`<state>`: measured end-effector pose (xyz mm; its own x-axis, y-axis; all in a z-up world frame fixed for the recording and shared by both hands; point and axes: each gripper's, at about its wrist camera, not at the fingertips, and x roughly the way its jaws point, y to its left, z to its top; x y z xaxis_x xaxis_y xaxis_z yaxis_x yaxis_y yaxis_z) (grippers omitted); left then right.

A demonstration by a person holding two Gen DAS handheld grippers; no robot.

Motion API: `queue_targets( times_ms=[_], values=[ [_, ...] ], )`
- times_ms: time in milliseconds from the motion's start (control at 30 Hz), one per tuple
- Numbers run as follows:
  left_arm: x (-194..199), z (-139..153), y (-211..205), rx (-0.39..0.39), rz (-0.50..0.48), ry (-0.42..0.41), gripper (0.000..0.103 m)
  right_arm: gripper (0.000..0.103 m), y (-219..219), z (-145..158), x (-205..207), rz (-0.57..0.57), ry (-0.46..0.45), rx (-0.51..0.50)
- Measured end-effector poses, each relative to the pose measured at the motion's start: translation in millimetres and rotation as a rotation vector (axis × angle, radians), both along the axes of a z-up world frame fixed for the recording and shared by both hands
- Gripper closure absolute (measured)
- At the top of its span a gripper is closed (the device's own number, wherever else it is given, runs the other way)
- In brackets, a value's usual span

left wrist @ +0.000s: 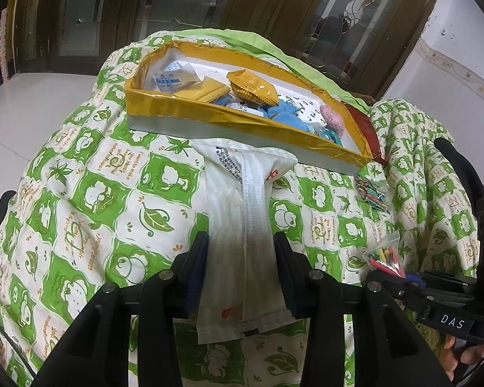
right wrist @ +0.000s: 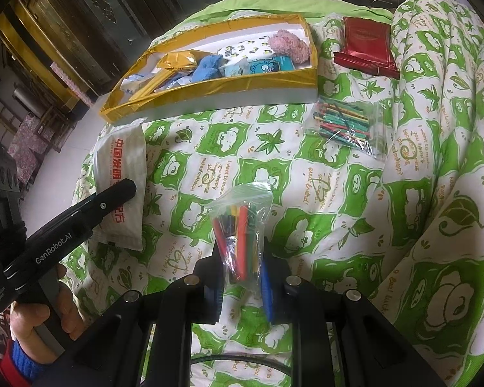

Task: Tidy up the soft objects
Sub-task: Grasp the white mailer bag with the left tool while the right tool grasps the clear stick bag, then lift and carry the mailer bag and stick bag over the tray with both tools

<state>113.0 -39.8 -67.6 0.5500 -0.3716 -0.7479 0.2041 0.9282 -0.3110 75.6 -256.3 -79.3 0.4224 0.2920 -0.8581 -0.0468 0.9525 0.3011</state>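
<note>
On the green-patterned quilt (left wrist: 90, 193), left gripper (left wrist: 242, 248) clamped on white sachet (left wrist: 238, 200); right gripper (right wrist: 240, 258) clamped on zip bag of coloured sticks (right wrist: 242, 225), gold-rimmed tray (left wrist: 242, 119) just beyond

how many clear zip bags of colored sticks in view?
2. One small bag is clamped in the right tool, low on the quilt. The other bag lies loose on the quilt, just in front of the gold box, near its right end. The box may hide more.
</note>
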Motion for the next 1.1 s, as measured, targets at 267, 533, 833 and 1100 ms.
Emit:
queue_targets(
  times_ms=[267,533,833,1100],
  values=[
    [0,2,1,-0.007,0.004,-0.010,0.063,0.083,0,0,0,-0.003,0.000,0.003],
    [-4,13,5,-0.006,0.014,-0.039,0.063,0.083,-2,2,-3,-0.006,-0.021,0.006],
    [-6,17,-1,0.024,0.003,-0.060,0.063,0.083,2,16,-9,0.009,-0.075,-0.023],
    [-8,19,-1,0.025,0.003,-0.068,0.063,0.083,-2,18,-9,-0.004,-0.076,-0.010]
  ],
)
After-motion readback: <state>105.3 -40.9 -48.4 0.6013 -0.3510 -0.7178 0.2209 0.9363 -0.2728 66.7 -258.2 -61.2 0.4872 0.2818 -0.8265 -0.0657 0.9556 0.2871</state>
